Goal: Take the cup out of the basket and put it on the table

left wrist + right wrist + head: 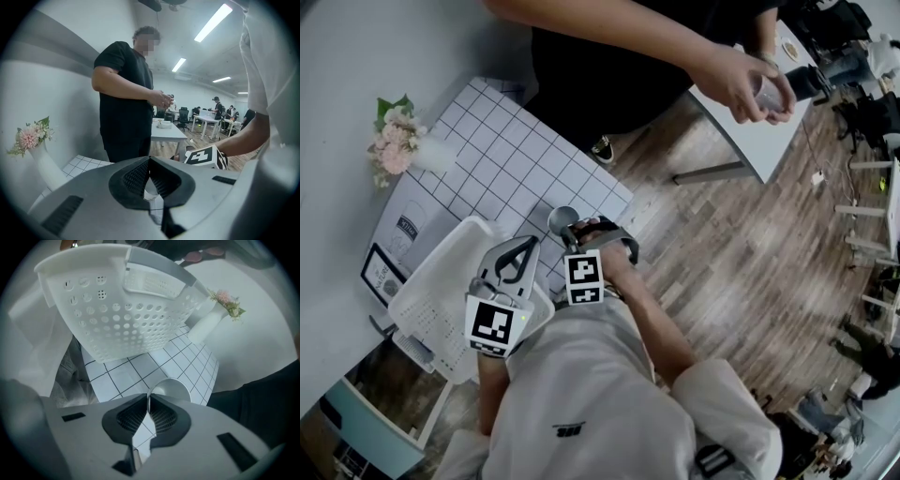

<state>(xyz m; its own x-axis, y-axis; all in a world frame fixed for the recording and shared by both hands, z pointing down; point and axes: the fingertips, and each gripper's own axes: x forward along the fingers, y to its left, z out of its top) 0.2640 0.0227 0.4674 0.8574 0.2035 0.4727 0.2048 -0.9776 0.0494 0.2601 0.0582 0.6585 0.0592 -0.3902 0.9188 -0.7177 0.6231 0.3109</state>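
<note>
Between the closed jaws of the right gripper [148, 397] the rim of the cup [171, 390] is pinched. The cup is held over the checked mat [122, 376], just beside the basket [122, 319] and outside it. The jaws of the left gripper [149, 161] are pressed together.

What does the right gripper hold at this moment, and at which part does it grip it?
The right gripper holds the white cup by its rim, with the jaws closed on the near edge.

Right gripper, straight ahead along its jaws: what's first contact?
Probably the checkered mat, just below the basket; the cup pinched in the right gripper would land first. Depth is unclear, so the basket's lower wall may come first.
</note>
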